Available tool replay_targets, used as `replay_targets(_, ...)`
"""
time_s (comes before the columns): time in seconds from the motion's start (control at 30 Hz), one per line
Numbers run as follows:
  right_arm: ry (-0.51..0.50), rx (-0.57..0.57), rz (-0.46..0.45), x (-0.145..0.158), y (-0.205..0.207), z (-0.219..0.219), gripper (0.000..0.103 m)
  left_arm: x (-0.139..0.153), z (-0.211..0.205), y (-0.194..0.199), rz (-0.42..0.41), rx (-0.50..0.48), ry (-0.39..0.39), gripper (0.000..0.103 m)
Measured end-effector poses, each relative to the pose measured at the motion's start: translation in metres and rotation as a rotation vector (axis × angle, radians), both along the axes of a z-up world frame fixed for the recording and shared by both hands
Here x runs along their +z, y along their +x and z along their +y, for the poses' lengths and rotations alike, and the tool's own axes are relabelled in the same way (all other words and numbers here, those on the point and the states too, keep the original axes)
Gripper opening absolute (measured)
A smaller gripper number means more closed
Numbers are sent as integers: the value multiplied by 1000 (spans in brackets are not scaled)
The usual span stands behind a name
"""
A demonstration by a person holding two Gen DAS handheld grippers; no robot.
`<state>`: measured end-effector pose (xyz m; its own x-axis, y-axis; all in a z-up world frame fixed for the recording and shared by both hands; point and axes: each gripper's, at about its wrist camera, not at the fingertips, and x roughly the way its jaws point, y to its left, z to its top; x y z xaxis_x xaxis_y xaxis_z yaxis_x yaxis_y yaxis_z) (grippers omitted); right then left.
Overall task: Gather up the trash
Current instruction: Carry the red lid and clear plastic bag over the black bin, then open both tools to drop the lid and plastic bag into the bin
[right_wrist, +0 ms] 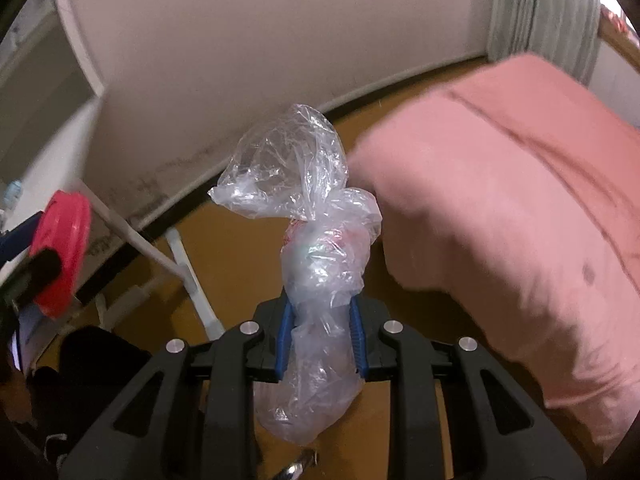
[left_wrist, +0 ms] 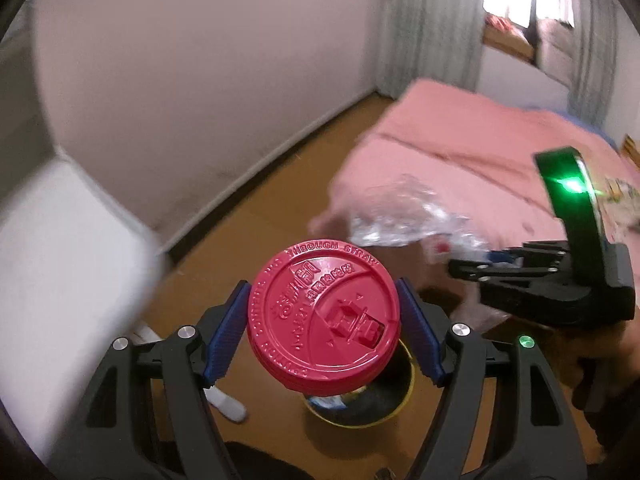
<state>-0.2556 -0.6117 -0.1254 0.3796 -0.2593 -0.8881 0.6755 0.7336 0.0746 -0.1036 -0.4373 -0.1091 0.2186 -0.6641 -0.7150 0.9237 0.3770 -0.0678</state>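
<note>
My left gripper (left_wrist: 323,332) is shut on a cup with a red plastic lid (left_wrist: 323,316), its blue pads pressing both sides. It holds the cup above a round black bin with a yellow rim (left_wrist: 394,396) on the floor. My right gripper (right_wrist: 321,332) is shut on a clear crumpled plastic bag (right_wrist: 316,240) with something red inside. In the left wrist view the right gripper (left_wrist: 560,280) and the bag (left_wrist: 400,216) are to the right. In the right wrist view the red lid (right_wrist: 62,256) is at the far left.
A bed with a pink cover (left_wrist: 460,148) (right_wrist: 520,208) fills the right side. A white wall with a dark skirting runs along the brown floor (left_wrist: 256,216). White furniture (left_wrist: 60,264) stands at the left. Grey curtains (left_wrist: 428,28) hang at the back.
</note>
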Motion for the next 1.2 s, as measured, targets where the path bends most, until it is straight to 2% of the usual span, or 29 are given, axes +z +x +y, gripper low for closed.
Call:
replay_targets(0.23,138,23,158,-86,6,-1,25,-77,-34,-3,101,-27,109,71)
replay_targets(0.37,177,34,195,-112,7,3,25,-99,-47,-2,109,-22,153,71)
replay_targets(0.43,195,36,205,-120,9,3,25,-102,-45,-2,115,-17,161,71)
replay_targets(0.6,210,46,209,-123,19,8,25,-102,-41,-4,117,-18,166,71)
replay_targets(0.67,219,55,194,-125,21,4,28,-102,-40,-4,112,-20,165,71)
replay_targets(0.8,200,57,168,-116,19,5,64,-102,-38,-4,114,-15,166,71)
replay_targets(1.2,186,8,117,-97,13,-7,65,-100,-45,-8,115,-33,165,72)
